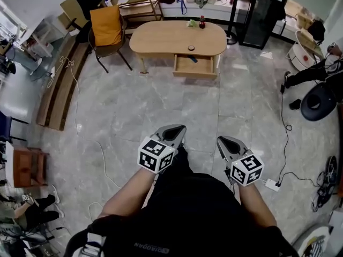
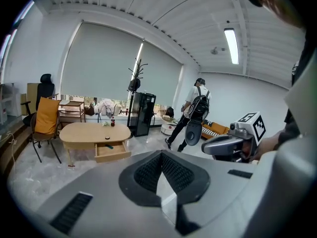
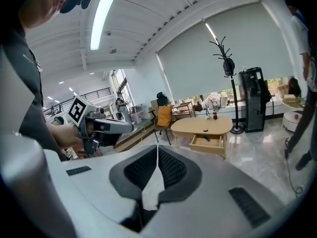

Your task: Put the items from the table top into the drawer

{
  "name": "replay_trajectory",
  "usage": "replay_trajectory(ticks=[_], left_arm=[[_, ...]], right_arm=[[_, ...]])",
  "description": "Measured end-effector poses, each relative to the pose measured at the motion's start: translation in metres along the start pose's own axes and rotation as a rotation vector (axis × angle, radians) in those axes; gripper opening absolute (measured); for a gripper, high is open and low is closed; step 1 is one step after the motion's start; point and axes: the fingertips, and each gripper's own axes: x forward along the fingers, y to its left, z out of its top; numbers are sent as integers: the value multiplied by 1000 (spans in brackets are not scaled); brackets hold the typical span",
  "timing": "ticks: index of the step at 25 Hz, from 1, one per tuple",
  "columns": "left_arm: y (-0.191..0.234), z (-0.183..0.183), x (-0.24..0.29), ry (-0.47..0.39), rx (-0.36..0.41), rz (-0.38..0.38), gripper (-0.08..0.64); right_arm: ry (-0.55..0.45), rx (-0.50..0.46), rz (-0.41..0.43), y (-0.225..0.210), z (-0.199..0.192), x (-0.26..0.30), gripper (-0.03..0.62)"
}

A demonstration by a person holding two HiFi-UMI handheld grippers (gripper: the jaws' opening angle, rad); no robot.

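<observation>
Well, head view: left gripper (image 1: 178,131) & right gripper (image 1: 223,141) sit low over grey marble floor (image 1: 134,103), well apart from oval light-wood table (image 1: 161,39). Small dark bottle (image 1: 202,21), green wad (image 1: 192,23) & dark round disc (image 1: 191,47) are on top; wooden drawer (image 1: 194,68) is pulled out.
Left gripper view: jaws together, nothing btwn.
Right gripper view: jaws together, empty.

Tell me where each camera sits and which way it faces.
Head view: on the head, steeply down, table far ahead; left gripper, right gripper, forearms.
Left gripper view: on it, facing the table; shut jaws, right gripper.
Right gripper view: likewise; shut jaws, left gripper.
All share the table's open drawer.
</observation>
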Motion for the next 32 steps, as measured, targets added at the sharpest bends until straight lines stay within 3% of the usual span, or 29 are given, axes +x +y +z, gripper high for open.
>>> replay_trajectory(ticks=[6, 11, 15, 24, 32], left_arm=[[104, 60, 41, -13, 6, -4, 0], [184, 117, 70, -34, 69, -24, 0], [233, 132, 85, -20, 64, -33, 0], [284, 128, 135, 35, -32, -27, 0], [338, 175, 201, 55, -53, 48, 0]], right_arm=[[5, -27, -25, -41, 75, 95, 5], [-7, -54, -41, -69, 136, 176, 5], [-19, -68, -55, -83, 168, 225, 5], [35, -52, -66, -150, 186, 283, 5], [48, -99, -8, -237, 226, 352, 5]])
